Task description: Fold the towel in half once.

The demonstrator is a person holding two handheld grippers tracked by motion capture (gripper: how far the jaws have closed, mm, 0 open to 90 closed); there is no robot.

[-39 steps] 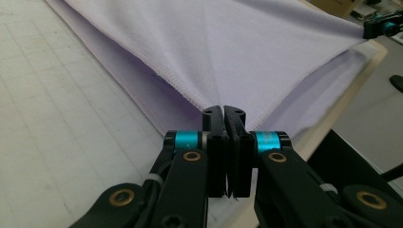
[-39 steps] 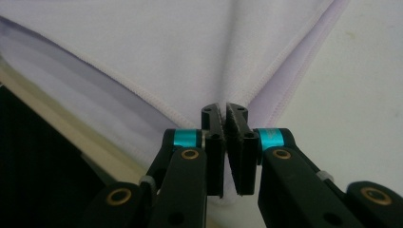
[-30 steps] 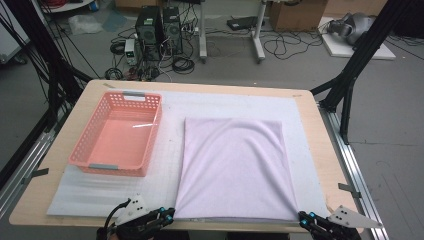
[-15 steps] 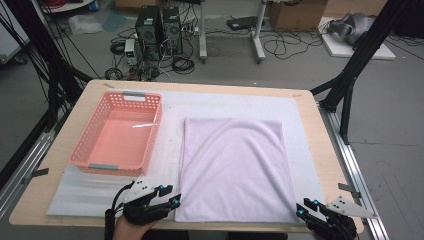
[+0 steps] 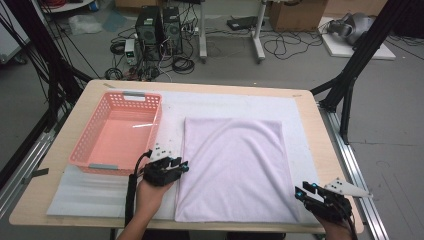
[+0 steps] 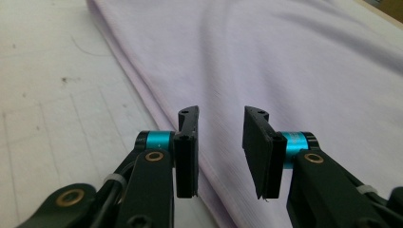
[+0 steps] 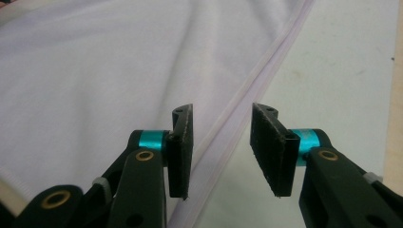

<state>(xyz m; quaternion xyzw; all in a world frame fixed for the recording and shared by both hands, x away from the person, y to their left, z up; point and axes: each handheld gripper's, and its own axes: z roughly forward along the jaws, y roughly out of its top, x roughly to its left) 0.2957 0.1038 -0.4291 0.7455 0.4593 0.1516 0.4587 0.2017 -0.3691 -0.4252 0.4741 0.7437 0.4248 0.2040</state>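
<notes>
The left gripper (image 5: 172, 164) has come up from the near table edge along the left edge of the cloth (image 5: 232, 167) and now sits about halfway up that edge, by the near right corner of the basket (image 5: 117, 130). The right gripper (image 5: 306, 191) has edged forward to the cloth's near right corner. Both sets of jaws, shut a second ago, have parted; the left pair has just closed in a little, the right pair has just widened, and each straddles a cloth edge without pressing it.
</notes>
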